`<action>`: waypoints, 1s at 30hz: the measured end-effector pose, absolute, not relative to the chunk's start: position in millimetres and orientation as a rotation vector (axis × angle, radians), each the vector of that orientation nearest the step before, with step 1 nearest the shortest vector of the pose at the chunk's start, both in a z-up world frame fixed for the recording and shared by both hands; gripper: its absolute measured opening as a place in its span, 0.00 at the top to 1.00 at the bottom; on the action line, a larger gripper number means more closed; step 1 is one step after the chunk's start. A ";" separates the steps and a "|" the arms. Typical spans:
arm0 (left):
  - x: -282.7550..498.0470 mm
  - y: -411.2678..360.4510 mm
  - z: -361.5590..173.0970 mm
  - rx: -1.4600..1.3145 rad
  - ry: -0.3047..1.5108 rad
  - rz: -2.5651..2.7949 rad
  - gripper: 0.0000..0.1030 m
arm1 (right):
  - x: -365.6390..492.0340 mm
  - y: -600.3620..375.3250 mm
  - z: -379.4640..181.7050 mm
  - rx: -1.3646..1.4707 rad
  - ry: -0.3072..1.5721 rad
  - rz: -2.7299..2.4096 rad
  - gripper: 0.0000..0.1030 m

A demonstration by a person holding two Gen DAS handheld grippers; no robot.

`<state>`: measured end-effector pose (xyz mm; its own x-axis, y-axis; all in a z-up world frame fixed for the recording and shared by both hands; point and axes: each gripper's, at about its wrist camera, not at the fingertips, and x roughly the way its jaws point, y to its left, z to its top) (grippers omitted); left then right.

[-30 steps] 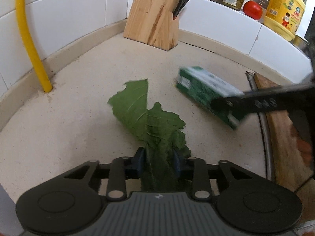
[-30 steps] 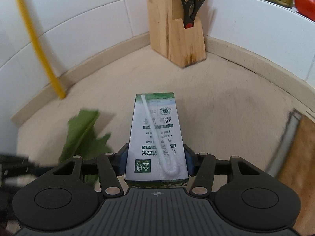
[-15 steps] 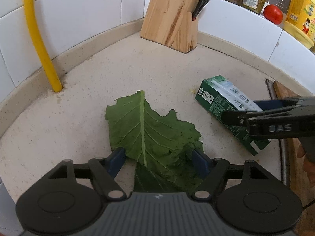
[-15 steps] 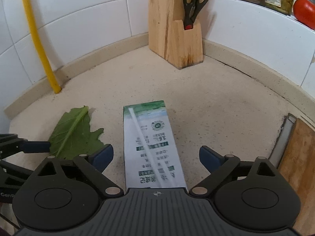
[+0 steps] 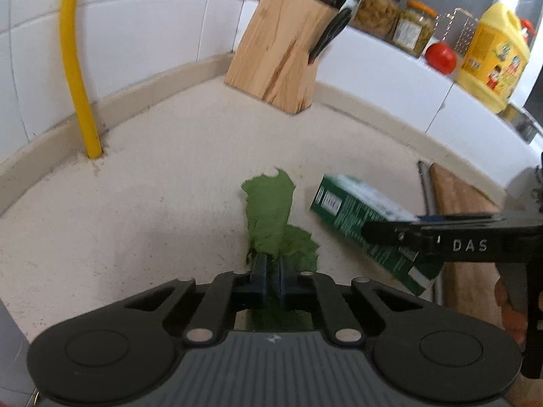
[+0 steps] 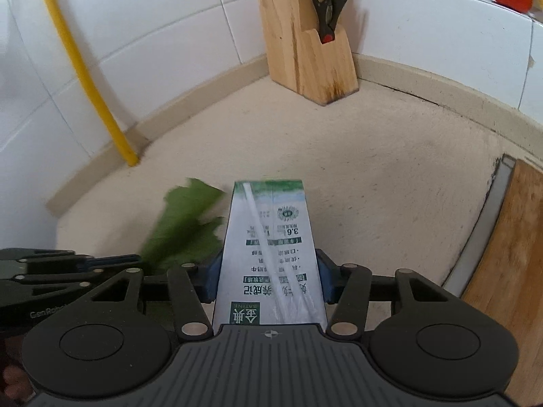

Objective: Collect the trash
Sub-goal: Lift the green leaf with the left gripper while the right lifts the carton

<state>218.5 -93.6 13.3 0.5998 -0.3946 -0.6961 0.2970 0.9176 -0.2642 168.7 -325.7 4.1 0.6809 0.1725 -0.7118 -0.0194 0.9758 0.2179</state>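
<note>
From your left wrist camera, your left gripper (image 5: 271, 271) is pinched nearly closed on the green leaf (image 5: 271, 217), which stands crumpled above the counter (image 5: 152, 186). To its right, your right gripper (image 5: 390, 234) clamps the green milk carton (image 5: 353, 207).

From your right wrist camera, the blue pads (image 6: 322, 271) press both sides of the carton, its far end pointing toward the knife block (image 6: 305, 34). The leaf sits just left.
</note>
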 end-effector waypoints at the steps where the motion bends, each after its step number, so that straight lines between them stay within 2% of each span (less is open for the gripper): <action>1: 215.2 -91.2 16.0 -0.130 0.826 -0.406 0.97 | 165.5 -324.6 6.6 0.203 0.811 0.107 0.41; 6: 212.1 -85.6 12.6 -0.133 0.849 -0.426 0.94 | 152.3 -318.5 15.5 0.197 0.792 0.092 0.41; 8: 211.6 -88.5 8.1 -0.101 0.863 -0.409 0.76 | 150.9 -317.0 13.9 0.197 0.797 0.083 0.41; 9: 210.3 -88.6 5.9 -0.091 0.871 -0.387 0.56 | 150.4 -315.9 12.1 0.199 0.802 0.078 0.41; 10: 209.4 -87.8 3.5 -0.086 0.879 -0.364 0.43 | 149.3 -314.9 11.0 0.200 0.801 0.075 0.41; 12: 205.3 -85.1 0.2 -0.091 0.893 -0.363 0.41 | 146.9 -312.6 9.7 0.193 0.797 0.070 0.41; 14: 203.8 -86.1 -2.8 -0.078 0.910 -0.364 0.34 | 145.9 -312.2 7.1 0.196 0.800 0.070 0.41; 15: 204.3 -89.2 -4.5 -0.062 0.911 -0.345 0.26 | 144.9 -312.1 5.7 0.196 0.802 0.069 0.41; 17: 205.4 -96.3 -7.9 -0.039 0.901 -0.319 0.24 | 144.7 -311.5 2.6 0.183 0.803 0.063 0.41; 21: 206.5 -120.9 -20.1 0.052 0.856 -0.322 0.12 | 145.3 -315.1 -0.7 0.174 0.805 0.061 0.40; 23: 208.3 -134.9 -24.5 0.110 0.818 -0.336 0.14 | 146.9 -318.8 -3.1 0.171 0.808 0.064 0.40; 25: 208.3 -142.1 -19.0 0.107 0.808 -0.379 0.49 | 149.5 -322.8 -6.9 0.161 0.818 0.066 0.39; 26: 208.7 -143.4 -16.4 0.103 0.814 -0.384 0.58 | 150.1 -324.3 -9.0 0.161 0.820 0.070 0.39; 28: 209.8 -136.5 -13.4 0.055 0.831 -0.393 0.86 | 150.2 -326.5 -11.6 0.163 0.821 0.078 0.40; 30: 211.1 -124.5 -11.0 0.001 0.861 -0.390 0.97 | 149.6 -329.9 -11.7 0.170 0.819 0.093 0.41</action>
